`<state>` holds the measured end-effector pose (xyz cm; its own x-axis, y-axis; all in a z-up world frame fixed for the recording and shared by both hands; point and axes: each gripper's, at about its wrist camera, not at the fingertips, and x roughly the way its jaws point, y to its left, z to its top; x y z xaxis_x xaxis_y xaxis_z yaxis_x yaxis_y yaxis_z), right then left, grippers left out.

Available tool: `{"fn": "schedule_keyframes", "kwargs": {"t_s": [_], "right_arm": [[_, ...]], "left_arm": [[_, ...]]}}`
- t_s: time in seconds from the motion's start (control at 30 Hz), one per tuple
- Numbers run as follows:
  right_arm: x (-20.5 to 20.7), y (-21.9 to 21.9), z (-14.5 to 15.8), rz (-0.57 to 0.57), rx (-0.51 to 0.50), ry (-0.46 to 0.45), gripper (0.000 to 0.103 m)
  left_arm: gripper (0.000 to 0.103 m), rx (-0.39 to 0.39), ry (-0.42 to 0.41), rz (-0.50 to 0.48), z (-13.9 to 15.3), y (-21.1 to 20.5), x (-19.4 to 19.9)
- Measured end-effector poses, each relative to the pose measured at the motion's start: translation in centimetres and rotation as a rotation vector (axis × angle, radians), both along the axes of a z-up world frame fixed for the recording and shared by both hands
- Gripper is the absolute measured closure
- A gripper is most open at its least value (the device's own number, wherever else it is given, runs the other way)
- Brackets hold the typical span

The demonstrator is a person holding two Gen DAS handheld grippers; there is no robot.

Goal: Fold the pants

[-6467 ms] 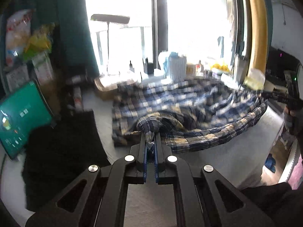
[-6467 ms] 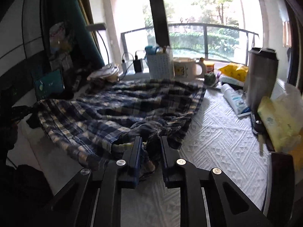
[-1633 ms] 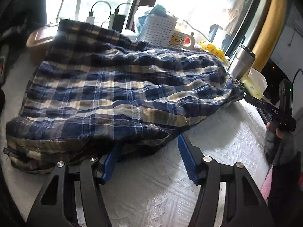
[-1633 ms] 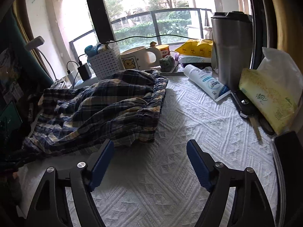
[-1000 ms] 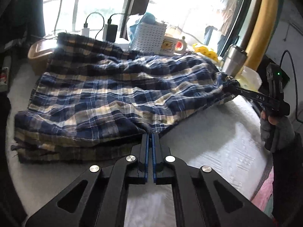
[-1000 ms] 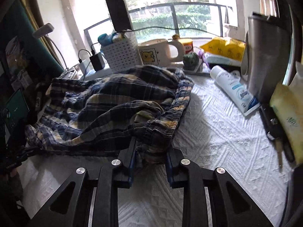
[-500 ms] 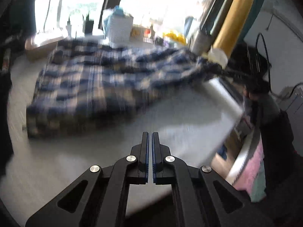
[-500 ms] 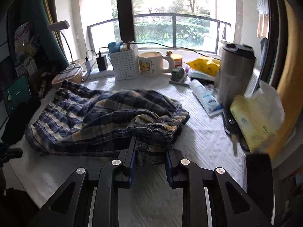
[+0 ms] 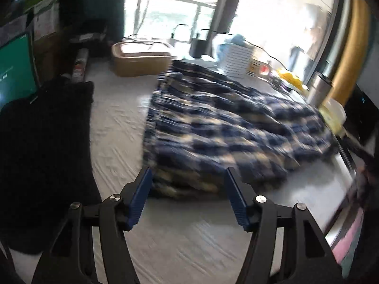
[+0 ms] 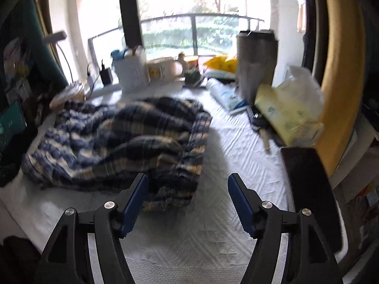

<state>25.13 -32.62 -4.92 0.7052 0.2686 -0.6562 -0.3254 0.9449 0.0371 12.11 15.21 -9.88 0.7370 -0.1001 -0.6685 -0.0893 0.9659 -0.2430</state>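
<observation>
- The plaid pants lie bunched on the white table cover
- Left gripper spread wide, empty, just short of their near edge
- Right gripper likewise apart, waistband end ahead to its left

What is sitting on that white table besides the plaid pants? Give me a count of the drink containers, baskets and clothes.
Plaid pants: 1
White basket: 1
Mug: 1
Steel tumbler: 1
Total: 4
</observation>
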Motion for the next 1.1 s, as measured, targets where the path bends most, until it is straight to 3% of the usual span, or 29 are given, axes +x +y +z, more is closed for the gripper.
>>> {"fn": "schedule_keyframes", "kwargs": {"t_s": [0.17,0.2,0.23,0.27,0.33,0.47,0.6,0.77,0.83,1.0,1.1], "right_arm": [[-0.2,1.3,0.4,0.024,0.019,-0.008,0.031],[-0.2,1.6,0.4,0.031,0.022,-0.009,0.031],[-0.2,1.9,0.4,0.037,0.024,-0.009,0.031],[-0.2,2.3,0.3,0.046,0.029,-0.008,0.031],[-0.2,2.9,0.3,0.06,0.036,-0.014,0.031],[-0.6,4.3,0.7,0.091,0.033,-0.045,0.031],[-0.5,7.2,1.3,0.132,-0.076,-0.12,0.031],[1.4,11.1,2.0,0.248,-0.028,-0.144,0.031],[2.8,12.4,1.3,0.253,-0.012,-0.116,0.031],[6.9,14.7,-3.6,0.207,0.033,0.138,0.029],[6.1,16.6,-4.9,0.196,-0.019,0.145,0.016]], "left_arm": [[0.042,-0.039,-0.002,-0.028,-1.1,-0.3,1.9],[0.061,-0.033,0.002,-0.031,-1.3,-0.4,1.9],[0.086,-0.02,0.019,-0.034,-1.6,-0.6,1.8],[0.097,-0.009,0.041,-0.039,-2.0,-0.7,1.6],[0.101,0.003,0.051,-0.047,-2.4,-0.9,0.9],[0.101,0.027,0.095,-0.044,-3.4,-0.7,-1.3],[0.101,0.065,0.105,-0.034,-3.2,-0.4,-2.7],[0.102,0.12,0.095,0.05,-2.1,1.9,-2.5],[0.102,0.128,0.09,0.075,-1.3,2.9,-2.1],[0.099,0.219,0.035,-0.018,1.8,2.2,0.5],[0.073,0.248,0.003,-0.099,2.8,0.4,3.7]]}}
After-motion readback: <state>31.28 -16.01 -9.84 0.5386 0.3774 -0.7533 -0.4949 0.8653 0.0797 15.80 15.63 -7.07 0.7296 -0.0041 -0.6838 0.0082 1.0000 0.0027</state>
